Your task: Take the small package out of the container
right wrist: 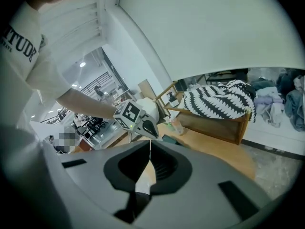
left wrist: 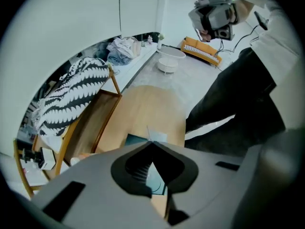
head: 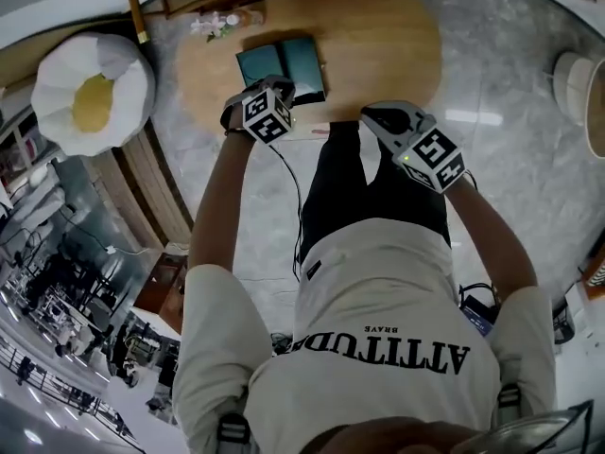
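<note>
Teal container (head: 293, 64) on wooden table (head: 378, 36), contents unclear, left tongs (left wrist: 151, 143), right tongs (right wrist: 149, 146) both closed

The flat rectangular container (head: 282, 66) is dark teal, the oval wooden table (head: 378, 45) tan, the fried-egg cushion (head: 93, 93) white and yellow.

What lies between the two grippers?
In the head view, the person's black trousers and a thin cable lie between the left gripper and right gripper.

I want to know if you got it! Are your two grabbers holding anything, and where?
No. The left gripper and right gripper are both shut, nothing between their jaws.
</note>
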`<move>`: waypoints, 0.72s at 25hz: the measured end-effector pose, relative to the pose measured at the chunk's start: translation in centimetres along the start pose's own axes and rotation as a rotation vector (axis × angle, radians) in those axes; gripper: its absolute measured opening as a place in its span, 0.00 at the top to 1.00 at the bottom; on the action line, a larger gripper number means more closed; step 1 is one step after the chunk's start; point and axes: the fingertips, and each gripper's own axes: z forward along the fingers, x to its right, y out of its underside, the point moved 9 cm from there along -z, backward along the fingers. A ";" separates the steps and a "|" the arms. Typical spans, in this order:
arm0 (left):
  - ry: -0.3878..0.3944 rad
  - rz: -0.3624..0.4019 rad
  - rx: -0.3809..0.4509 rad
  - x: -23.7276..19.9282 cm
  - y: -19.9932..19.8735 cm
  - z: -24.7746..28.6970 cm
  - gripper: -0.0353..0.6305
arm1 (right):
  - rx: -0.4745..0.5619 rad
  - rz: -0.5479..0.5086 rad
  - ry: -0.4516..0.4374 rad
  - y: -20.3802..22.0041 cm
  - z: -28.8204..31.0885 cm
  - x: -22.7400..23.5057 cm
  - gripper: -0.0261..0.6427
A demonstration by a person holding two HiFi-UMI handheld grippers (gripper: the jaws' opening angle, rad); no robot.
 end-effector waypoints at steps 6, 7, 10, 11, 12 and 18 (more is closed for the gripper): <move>-0.065 -0.061 0.060 2.6 -1.1 -6.0 0.91 | -0.016 -0.094 -0.053 -2.4 -2.4 -3.2 0.93; -0.078 -0.066 0.064 3.1 -1.2 -6.8 0.91 | -0.017 -0.112 -0.059 -2.7 -2.7 -3.6 0.93; -0.125 -0.092 0.083 4.6 -1.6 -9.2 0.91 | -0.014 -0.161 -0.076 -3.5 -3.8 -4.6 0.93; -0.139 -0.097 0.087 5.0 -1.7 -9.9 0.91 | -0.011 -0.178 -0.081 -3.7 -4.2 -4.9 0.93; -0.151 -0.098 0.086 5.5 -1.9 -10.6 0.91 | -0.009 -0.197 -0.083 -4.0 -4.7 -5.1 0.93; -0.233 -0.149 0.116 7.5 -2.9 -15.0 0.91 | -0.004 -0.278 -0.086 -5.0 -7.8 -5.6 0.93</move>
